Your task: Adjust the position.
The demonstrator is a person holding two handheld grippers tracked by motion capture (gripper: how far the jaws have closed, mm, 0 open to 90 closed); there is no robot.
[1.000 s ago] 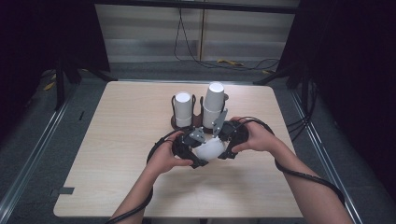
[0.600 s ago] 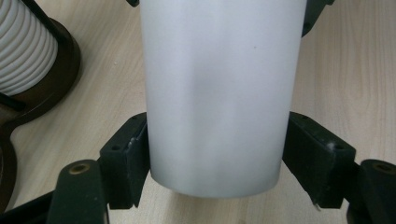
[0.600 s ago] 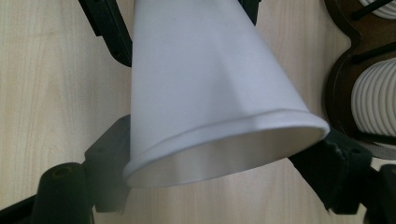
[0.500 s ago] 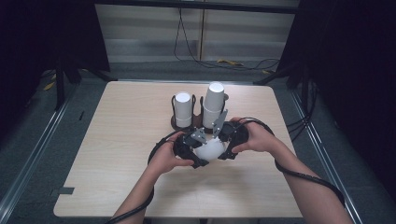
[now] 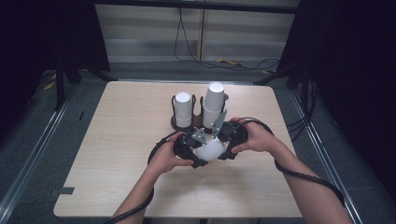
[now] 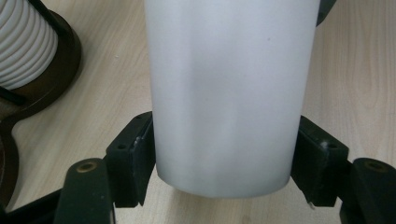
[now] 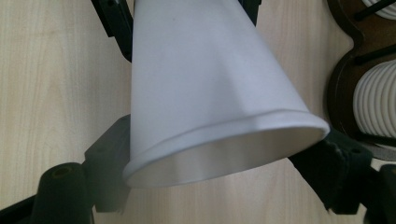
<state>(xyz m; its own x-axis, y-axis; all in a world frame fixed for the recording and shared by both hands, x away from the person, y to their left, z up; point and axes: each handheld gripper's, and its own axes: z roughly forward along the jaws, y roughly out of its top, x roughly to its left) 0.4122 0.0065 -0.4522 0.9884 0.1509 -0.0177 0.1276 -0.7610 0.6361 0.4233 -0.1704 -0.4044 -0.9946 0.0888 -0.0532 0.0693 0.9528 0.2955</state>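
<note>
White paper cup (image 5: 208, 150) at frame centre, on side between both grippers. Left gripper (image 6: 224, 158) jaws just closing, pads pressing cup base; right gripper (image 7: 224, 161) clamps rim end.

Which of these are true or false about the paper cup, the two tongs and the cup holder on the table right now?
1. Both tongs hold one white paper cup between them. True: the left tongs grip its closed base end, the right tongs its rim end.
2. The cup stands upright on the table. False: it lies sideways, held above the wood.
3. The dark cup holder has two stacks of white cups. True.
4. The holder sits nearer the person than the hands. False: it is beyond them.
5. The held cup is crushed flat. False: its rim is slightly squeezed but open.
</note>
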